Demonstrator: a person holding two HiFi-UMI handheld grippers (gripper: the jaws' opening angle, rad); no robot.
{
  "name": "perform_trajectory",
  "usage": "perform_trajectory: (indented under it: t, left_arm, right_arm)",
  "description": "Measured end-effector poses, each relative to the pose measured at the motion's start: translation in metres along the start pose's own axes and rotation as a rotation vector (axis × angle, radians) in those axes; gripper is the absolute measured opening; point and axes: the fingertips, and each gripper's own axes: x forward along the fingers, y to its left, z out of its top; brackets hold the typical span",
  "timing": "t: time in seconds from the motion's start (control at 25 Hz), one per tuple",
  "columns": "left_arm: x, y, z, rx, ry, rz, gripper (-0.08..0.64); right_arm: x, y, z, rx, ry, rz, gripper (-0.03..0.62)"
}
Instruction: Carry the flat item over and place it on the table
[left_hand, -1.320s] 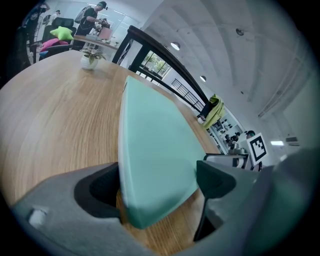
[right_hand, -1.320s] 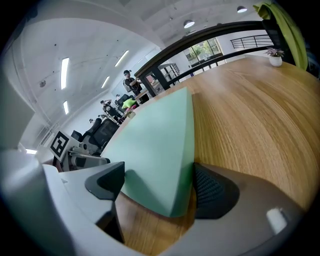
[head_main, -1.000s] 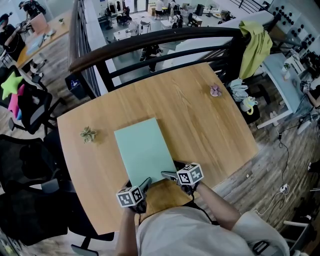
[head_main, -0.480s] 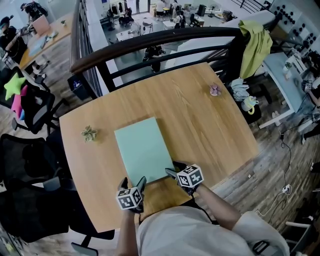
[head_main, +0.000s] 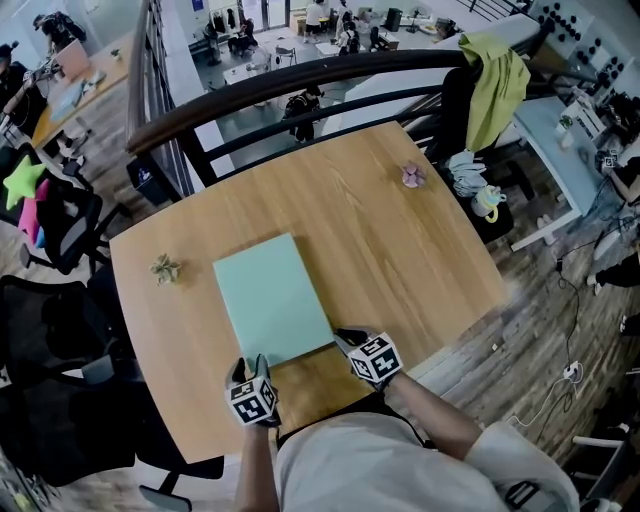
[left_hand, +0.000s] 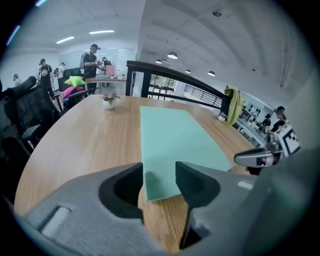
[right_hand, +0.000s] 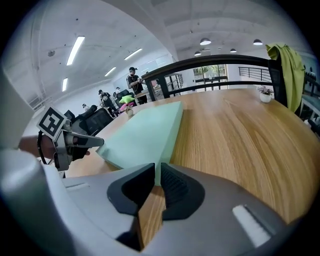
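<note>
Grey jaws of the left tongs stand half apart, having just been closing, and they press on nothing. The near corner of the green board shows through the gap, lying on the wood just past the tips. The right tongs have just been closing too and are all but together, a thin slit with nothing in it, with the board's other near corner just ahead.

The board lies flat on the table, its long side running away from the person and well in from the far and side edges, so the placing looks done. A small plant sits off to its left and a pinkish one sits near the far right corner, both clear of it.

The risk I see is at the corners. Both sets of tips are close to them, so a sideways swing on the way out could catch one and skew the board across the smooth wood. The gaping left jaws are the likelier to snag it, and a backward drag would pull it toward the person's edge.

The person's body and the marker cubes cover the table's near edge from above, so how much wood lies behind the board cannot be read. Whether the left tips touch the corner or stop just short I cannot tell.
</note>
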Motion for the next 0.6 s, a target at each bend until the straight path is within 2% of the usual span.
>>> perform_trajectory:
  t: [0.16,0.36,0.6]
  left_arm:
    - [-0.009,-0.006,-0.005,0.016,-0.017,0.038,0.136]
    - [-0.023,-0.020,-0.017,0.003,-0.030,0.069,0.014]
    - [-0.027,-0.056,-0.032,0.048,-0.017,0.027,0.003]
  right_arm:
    - [-0.012,-0.005,-0.011,-0.013,0.000,-0.011,0.013]
    - [-0.030,-0.012,-0.022,-0.016,-0.008,-0.010,0.011]
    - [-0.049,-0.017,-0.036,-0.031,-0.019,-0.015,0.011]
